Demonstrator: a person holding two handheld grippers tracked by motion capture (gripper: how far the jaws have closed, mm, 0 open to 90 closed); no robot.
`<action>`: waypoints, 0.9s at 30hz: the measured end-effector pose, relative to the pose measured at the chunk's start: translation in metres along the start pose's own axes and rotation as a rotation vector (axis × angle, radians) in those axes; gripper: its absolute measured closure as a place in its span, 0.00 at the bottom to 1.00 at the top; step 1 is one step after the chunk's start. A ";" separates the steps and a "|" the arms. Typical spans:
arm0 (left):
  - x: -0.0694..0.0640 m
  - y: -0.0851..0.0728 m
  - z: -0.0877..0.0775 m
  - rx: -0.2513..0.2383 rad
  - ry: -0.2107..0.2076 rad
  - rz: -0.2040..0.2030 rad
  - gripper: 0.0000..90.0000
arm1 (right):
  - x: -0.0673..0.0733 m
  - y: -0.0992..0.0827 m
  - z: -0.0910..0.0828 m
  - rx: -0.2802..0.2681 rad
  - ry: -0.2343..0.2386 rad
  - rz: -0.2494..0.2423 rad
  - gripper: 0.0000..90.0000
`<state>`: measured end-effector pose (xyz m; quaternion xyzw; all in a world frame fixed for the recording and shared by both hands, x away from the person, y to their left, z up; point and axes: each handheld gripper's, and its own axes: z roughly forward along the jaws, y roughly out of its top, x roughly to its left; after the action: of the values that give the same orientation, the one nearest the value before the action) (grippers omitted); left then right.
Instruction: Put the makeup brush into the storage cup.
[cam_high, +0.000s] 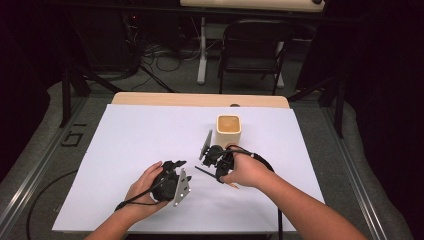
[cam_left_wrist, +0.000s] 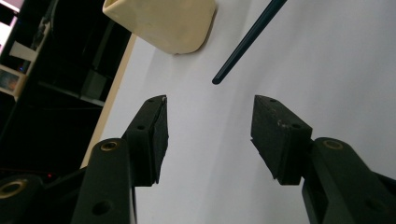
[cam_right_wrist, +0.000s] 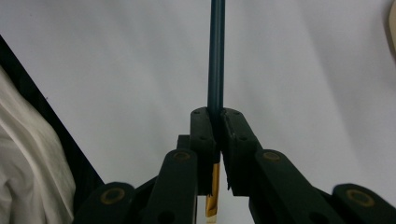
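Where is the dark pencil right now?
The dark pencil is clamped in the right gripper, right of centre in the high view, just in front of the cream cup, its free end pointing toward the open left gripper.

Pencil (cam_right_wrist: 215, 56): thin, dark teal-green shaft, gold band at one end. Off the white sheet, clamped near the gold end, long end sticking out past the pads. Cup (cam_high: 228, 129): cream, squarish, rounded corners, upright, open top, just beyond the pencil.
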<state>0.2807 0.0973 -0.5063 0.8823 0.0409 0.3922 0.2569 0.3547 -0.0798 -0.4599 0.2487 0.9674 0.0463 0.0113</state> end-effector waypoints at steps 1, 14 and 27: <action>-0.001 0.000 0.000 -0.004 0.005 0.011 0.52 | 0.000 0.000 0.000 -0.001 0.012 0.000 0.93; -0.013 0.001 0.005 0.012 0.038 0.114 0.58 | 0.007 0.006 0.002 0.000 0.025 -0.026 0.93; -0.022 0.003 0.008 0.031 0.055 0.203 0.63 | 0.014 0.014 0.000 0.014 0.040 -0.065 0.93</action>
<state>0.2711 0.0852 -0.5242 0.8747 -0.0354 0.4396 0.2011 0.3491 -0.0604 -0.4583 0.2164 0.9753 0.0440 -0.0086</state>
